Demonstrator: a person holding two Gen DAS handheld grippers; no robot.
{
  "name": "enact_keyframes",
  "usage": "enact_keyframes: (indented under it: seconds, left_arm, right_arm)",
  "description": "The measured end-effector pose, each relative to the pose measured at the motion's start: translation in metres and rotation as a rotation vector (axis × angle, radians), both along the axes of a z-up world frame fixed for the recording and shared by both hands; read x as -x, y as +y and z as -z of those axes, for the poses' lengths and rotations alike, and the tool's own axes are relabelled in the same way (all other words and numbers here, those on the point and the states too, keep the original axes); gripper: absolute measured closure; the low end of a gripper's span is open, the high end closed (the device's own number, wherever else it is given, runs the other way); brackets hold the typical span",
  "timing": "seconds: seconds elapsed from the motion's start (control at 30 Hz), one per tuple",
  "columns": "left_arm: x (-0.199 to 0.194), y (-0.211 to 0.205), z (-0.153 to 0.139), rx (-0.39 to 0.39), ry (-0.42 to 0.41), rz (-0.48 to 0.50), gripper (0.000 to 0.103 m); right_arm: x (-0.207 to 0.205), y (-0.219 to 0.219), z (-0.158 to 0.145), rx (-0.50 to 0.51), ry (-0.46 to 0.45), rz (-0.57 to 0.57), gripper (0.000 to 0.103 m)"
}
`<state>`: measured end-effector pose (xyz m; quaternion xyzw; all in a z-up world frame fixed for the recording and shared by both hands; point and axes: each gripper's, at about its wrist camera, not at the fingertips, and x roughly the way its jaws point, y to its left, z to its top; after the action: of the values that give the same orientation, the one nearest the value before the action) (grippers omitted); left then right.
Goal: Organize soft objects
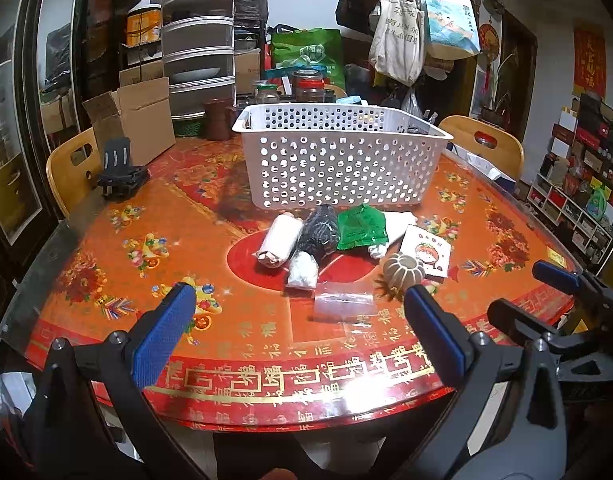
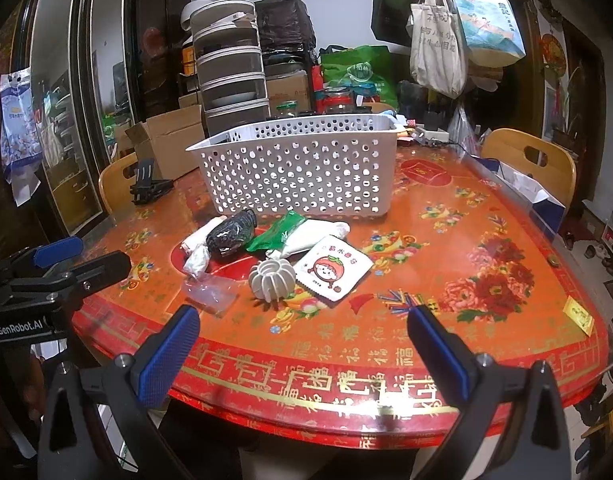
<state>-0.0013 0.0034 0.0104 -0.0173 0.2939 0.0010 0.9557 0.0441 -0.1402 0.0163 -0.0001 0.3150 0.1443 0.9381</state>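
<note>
Left gripper (image 1: 300, 304) wide, empty; right gripper (image 2: 304, 322) wide, empty. Soft items cluster near white basket (image 1: 338, 160) on table (image 1: 106, 248).

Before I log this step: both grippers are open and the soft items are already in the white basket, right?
Not quite. Both views show the soft items lying on the table in front of the basket, not in it. The left gripper and right gripper are open, as you said.

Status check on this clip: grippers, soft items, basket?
Left gripper and right gripper open, empty. Soft items piled before white basket, none visibly inside. Nothing blocking.
</note>
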Motion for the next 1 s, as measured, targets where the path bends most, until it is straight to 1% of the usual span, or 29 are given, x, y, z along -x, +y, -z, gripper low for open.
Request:
enact_keyframes:
  seconds: [0.63,0.67,0.93,1.0]
  left_arm:
    - [-0.0007,0.0029,-0.0005,0.006,0.009,0.000,0.000]
    - [-0.0008,0.0029,-0.0005,0.007,0.009,0.000,0.000]
    - [-0.0012,0.0033,0.0010,0.009,0.015,0.002,0.000]
    - [-0.0013,0.0034,0.0013,0.010,0.015,0.003,0.000]
  right_arm:
    - [-0.0001,0.0017,0.0080,0.001,0.008,-0.001,0.000]
    - [-0.0006,-0.0002,0.0035,0.000,0.009,-0.001,0.000]
    - [0.0024,0.0006,0.0076,-0.005,0.013,-0.001,0.000]
    - [-0.0006,-0.0008,0.0042,-0.004,0.013,-0.002,0.000]
